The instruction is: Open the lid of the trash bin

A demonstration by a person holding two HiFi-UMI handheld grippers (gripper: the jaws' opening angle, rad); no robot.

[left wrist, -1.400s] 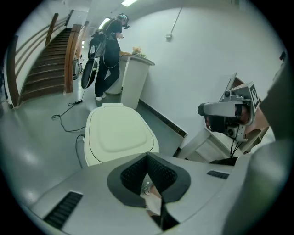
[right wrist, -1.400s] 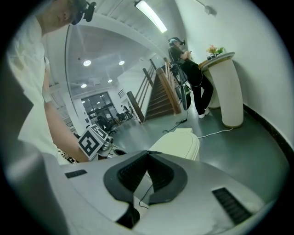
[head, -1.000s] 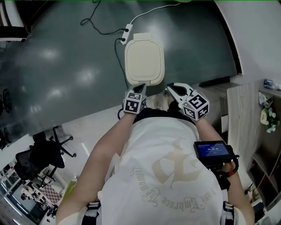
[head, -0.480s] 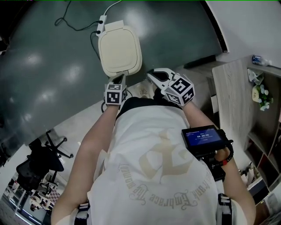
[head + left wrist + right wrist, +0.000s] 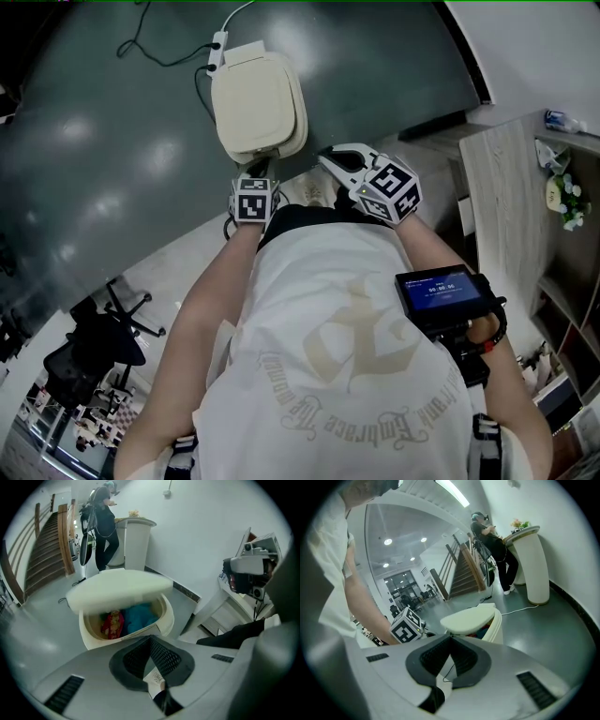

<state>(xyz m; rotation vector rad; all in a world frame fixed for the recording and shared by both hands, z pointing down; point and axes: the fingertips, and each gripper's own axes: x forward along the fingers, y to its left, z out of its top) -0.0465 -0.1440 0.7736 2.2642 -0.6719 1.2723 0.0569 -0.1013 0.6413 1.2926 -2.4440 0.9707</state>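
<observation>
A cream trash bin (image 5: 298,131) stands on the dark floor just ahead of me. Its lid (image 5: 251,98) is tilted up at the near side. In the left gripper view the lid (image 5: 119,588) hangs partly raised over the bin body (image 5: 165,620), showing a red packet (image 5: 110,624) and blue stuff inside. My left gripper (image 5: 255,176) is shut and empty, a little short of the bin's near edge; its pads (image 5: 161,656) meet. My right gripper (image 5: 326,159) is also shut and empty, beside the bin's right front. From the right gripper view (image 5: 450,638) I see the lid (image 5: 468,617) from the side.
A power strip with cable (image 5: 218,42) lies behind the bin. Wooden shelving (image 5: 525,187) stands at the right, an office chair (image 5: 89,347) at the lower left. A person (image 5: 101,522) stands at a white pedestal counter (image 5: 137,541) beyond the bin, next to a staircase (image 5: 47,541).
The view has swung so the bin sits further left. The lid now stands slightly off the rim at its near side. Both grippers stay shut close to the bin.
</observation>
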